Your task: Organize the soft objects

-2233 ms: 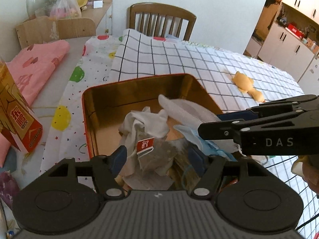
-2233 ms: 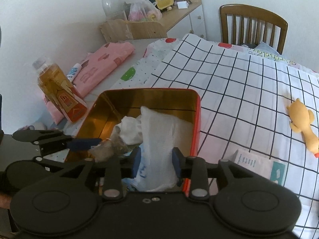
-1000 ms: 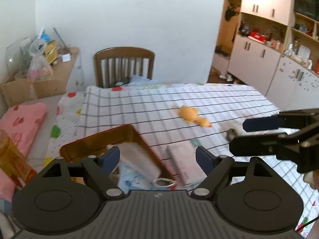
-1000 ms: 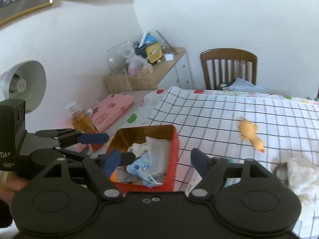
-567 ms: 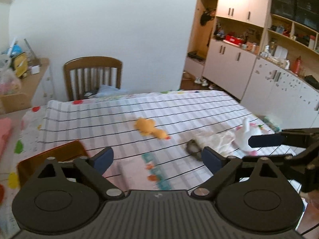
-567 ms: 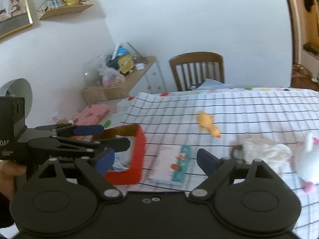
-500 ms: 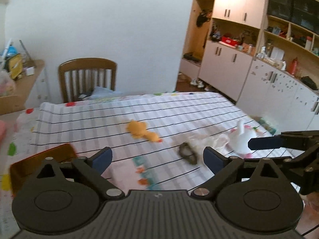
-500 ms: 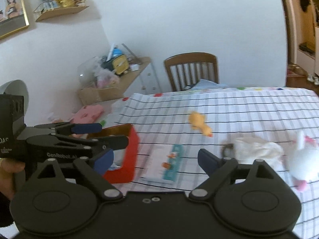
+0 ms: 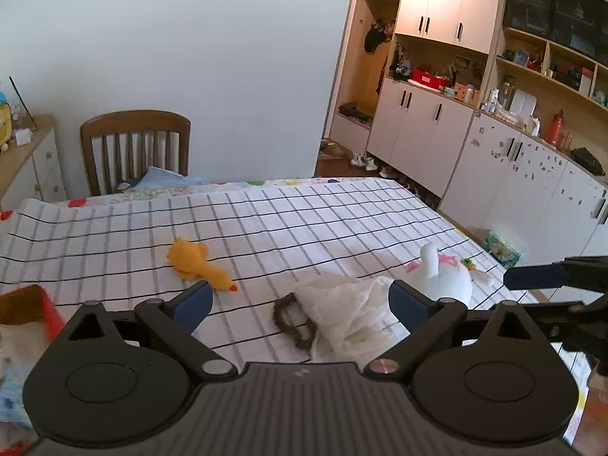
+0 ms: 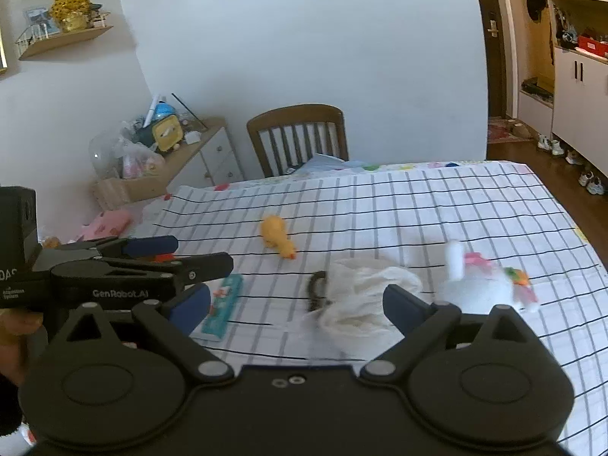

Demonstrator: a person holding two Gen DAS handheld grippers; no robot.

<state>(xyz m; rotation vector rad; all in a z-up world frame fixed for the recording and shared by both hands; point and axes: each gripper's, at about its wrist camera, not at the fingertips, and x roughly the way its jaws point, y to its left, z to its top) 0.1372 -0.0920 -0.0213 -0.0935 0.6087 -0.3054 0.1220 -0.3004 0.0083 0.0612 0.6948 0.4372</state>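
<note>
A crumpled white cloth [image 9: 347, 315] with a dark woven ring [image 9: 294, 326] at its left edge lies on the checked tablecloth, just ahead of both grippers; it also shows in the right wrist view [image 10: 364, 296]. A white plush rabbit [image 9: 442, 279] [image 10: 482, 285] lies to its right. An orange plush duck [image 9: 195, 264] [image 10: 277, 235] lies farther back on the left. My left gripper [image 9: 300, 306] is open and empty above the cloth. My right gripper [image 10: 296, 304] is open and empty, also facing the cloth.
The red tin [image 9: 36, 309] with cloths in it is at the left edge of the left wrist view. A flat tissue pack [image 10: 224, 306] lies left of the cloth. A wooden chair [image 9: 135, 148] stands behind the table. White cabinets [image 9: 475, 159] line the right wall.
Both grippers have swung right, away from the red tin, and now face the white cloth and the rabbit. Both stay open and empty.
</note>
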